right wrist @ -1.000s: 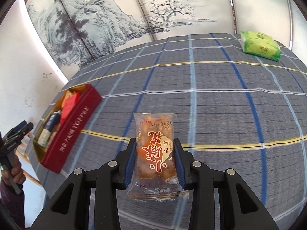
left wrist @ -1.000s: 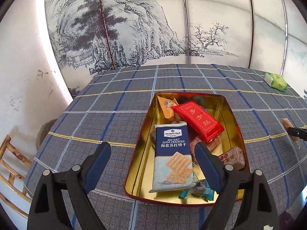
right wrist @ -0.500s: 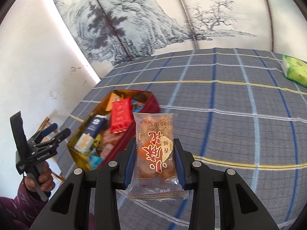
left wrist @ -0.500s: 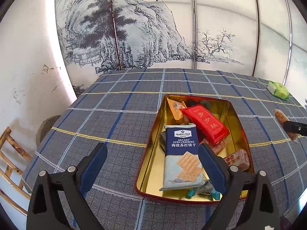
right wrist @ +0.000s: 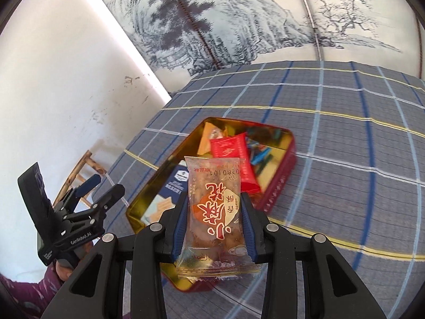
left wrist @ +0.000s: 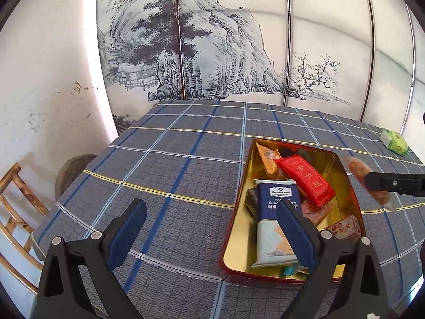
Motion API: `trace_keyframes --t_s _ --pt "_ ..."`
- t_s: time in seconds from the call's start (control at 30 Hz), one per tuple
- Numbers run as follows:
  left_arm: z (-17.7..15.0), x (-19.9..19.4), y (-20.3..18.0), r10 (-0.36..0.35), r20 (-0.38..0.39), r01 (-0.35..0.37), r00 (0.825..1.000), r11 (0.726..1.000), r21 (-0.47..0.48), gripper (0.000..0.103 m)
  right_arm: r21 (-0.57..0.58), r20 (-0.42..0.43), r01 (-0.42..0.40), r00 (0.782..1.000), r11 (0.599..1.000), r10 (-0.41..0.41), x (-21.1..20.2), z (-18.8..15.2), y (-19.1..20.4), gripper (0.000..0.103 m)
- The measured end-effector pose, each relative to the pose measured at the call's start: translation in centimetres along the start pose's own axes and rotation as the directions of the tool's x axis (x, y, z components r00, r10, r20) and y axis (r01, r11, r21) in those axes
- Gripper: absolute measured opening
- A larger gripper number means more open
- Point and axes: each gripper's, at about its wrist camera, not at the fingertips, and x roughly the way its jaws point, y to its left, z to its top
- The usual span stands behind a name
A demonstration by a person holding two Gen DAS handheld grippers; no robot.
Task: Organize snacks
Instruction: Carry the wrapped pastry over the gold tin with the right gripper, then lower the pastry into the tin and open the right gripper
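Note:
My right gripper is shut on a clear snack packet with red characters and holds it in the air over the near right edge of the red and gold tin. The tin holds a blue soda cracker pack, a red packet, an orange packet and other small snacks. In the left wrist view the right gripper and its packet come in from the right above the tin. My left gripper is open and empty, hovering over the tin's near left side.
A green snack packet lies at the far right of the checked tablecloth. A bamboo chair stands at the left beside the table. A painted screen stands behind the table.
My right gripper has carried the clear packet leftward to the tin, from over bare cloth to above the tin's edge. My left gripper has drawn back and to the left a little.

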Motion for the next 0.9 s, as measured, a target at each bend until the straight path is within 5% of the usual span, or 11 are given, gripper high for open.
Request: trace_keyframes --t_s 0.5,0.8,0.9 --pt "-0.4 0.3 2.2 0.035 0.024 -0.034 0.999 0.999 -0.033 0.097 -0.032 -0.052 -0.004 0.999 0.999 0.003 3.9 0.8 2.0 0.039" --pt "-0.5 -0.4 2.5 0.014 0.052 -0.011 0.999 0.999 -0.044 0.097 -0.137 0.004 0.029 1.000 0.990 -0.029 2.9 0.3 4.7 0.040" --pt "-0.2 -0.9 2.6 -0.006 0.064 0.009 0.998 0.999 -0.049 0.097 -0.188 0.066 0.073 0.996 0.980 -0.061 1.8 -0.5 5.9 0.050"
